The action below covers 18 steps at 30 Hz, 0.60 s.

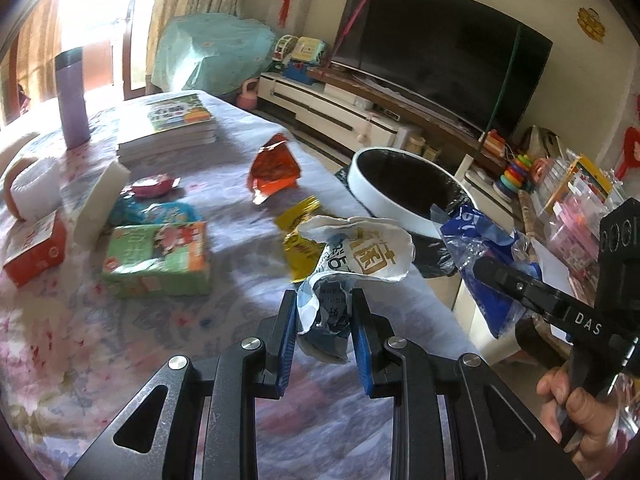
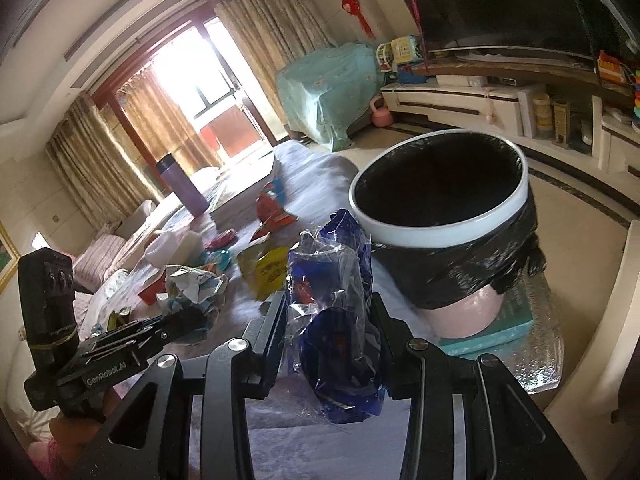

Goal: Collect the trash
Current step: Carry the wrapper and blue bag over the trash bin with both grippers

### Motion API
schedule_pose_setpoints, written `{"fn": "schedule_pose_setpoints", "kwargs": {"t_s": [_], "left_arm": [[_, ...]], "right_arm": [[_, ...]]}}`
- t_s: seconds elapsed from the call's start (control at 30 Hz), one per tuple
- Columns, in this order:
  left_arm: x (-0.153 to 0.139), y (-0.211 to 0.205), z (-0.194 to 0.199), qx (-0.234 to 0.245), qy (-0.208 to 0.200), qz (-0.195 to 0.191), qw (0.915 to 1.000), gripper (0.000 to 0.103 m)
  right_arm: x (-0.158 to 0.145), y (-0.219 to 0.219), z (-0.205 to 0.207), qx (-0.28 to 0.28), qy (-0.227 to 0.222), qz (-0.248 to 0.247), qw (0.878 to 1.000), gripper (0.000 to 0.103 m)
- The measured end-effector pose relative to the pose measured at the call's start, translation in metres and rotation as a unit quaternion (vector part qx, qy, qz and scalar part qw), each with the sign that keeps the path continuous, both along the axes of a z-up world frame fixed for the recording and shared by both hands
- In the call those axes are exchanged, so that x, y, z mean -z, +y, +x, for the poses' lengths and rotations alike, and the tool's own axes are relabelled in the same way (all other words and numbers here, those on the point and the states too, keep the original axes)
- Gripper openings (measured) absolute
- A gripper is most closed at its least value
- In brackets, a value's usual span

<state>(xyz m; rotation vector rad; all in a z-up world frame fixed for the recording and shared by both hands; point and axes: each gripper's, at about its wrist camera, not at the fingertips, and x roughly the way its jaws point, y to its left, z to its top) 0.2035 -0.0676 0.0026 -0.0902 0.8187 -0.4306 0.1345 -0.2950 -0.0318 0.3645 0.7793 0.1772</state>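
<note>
My left gripper (image 1: 324, 304) is shut on a crumpled white paper wrapper (image 1: 360, 252) and holds it above the table; it also shows in the right wrist view (image 2: 196, 284). My right gripper (image 2: 330, 304) is shut on a blue and clear plastic wrapper (image 2: 336, 300), seen too in the left wrist view (image 1: 484, 256). The white-rimmed bin with a black liner (image 2: 440, 220) stands just beyond it, at the table's right edge (image 1: 400, 196). An orange wrapper (image 1: 274, 168) and a yellow wrapper (image 1: 300, 240) lie on the table.
On the flowered tablecloth (image 1: 200, 320) lie a green tissue pack (image 1: 160, 256), a blue packet (image 1: 160, 212), a pink item (image 1: 154, 184), a white block (image 1: 100, 204), an orange box (image 1: 36, 252), stacked books (image 1: 168, 128) and a purple flask (image 1: 72, 100). A TV (image 1: 440, 48) stands behind.
</note>
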Motion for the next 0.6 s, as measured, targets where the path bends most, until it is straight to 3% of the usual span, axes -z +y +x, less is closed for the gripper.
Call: {"fn": "schedule_pose_setpoints", "kwargs": {"t_s": [0.6], "left_arm": [[-0.008, -0.053, 0.028, 0.04, -0.002, 0.013, 0.9991, 0.025]], "right_arm": [[-0.008, -0.038, 0.019, 0.03, -0.004, -0.001, 1.0, 0.04]]}}
